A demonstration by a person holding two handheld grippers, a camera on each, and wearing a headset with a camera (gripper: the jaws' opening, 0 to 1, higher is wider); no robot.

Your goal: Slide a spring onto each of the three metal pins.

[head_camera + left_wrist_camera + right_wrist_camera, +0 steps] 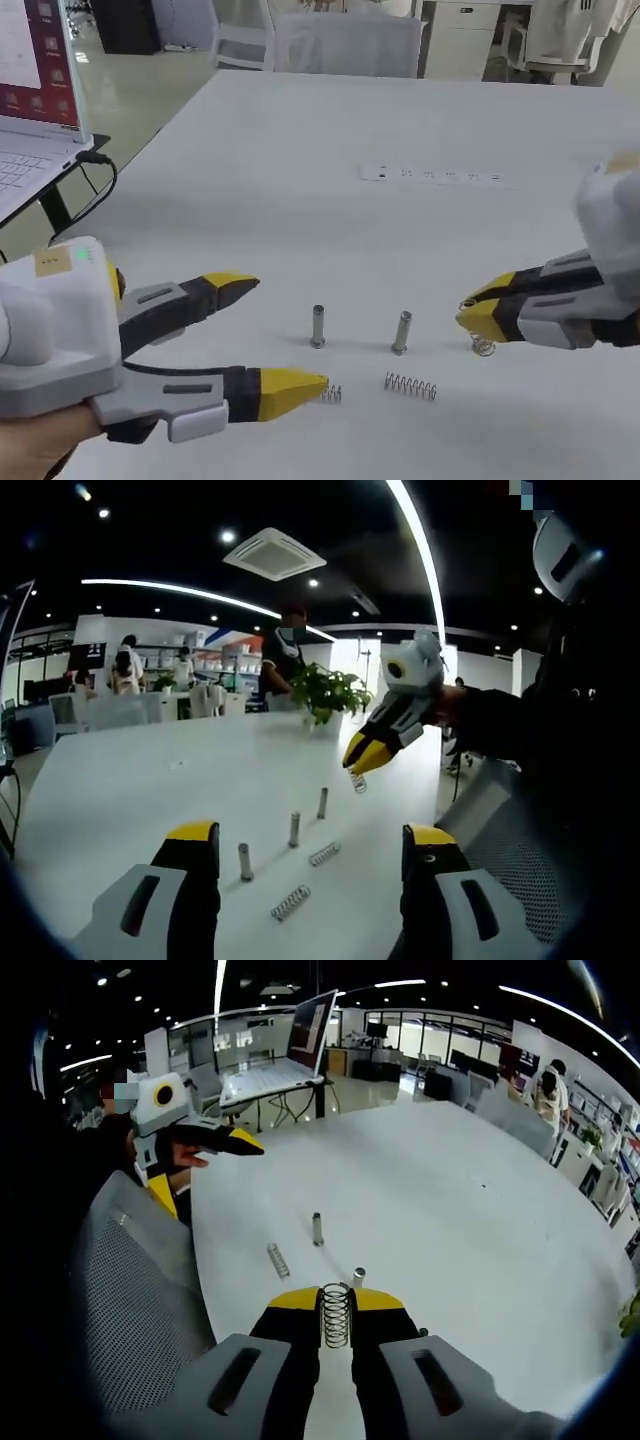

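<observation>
Two metal pins stand upright on the white table. My right gripper is shut on a spring, whose lower end hangs near the table just right of the pins. Two loose springs lie in front of the pins: one in the open, one by my left gripper's lower jaw. My left gripper is open and holds nothing, left of the pins. In the left gripper view three pins stand in a row under the right gripper.
A laptop with a cable sits on a stand at the far left. A white power strip lies further back on the table. Chairs stand beyond the far edge. People are in the room behind.
</observation>
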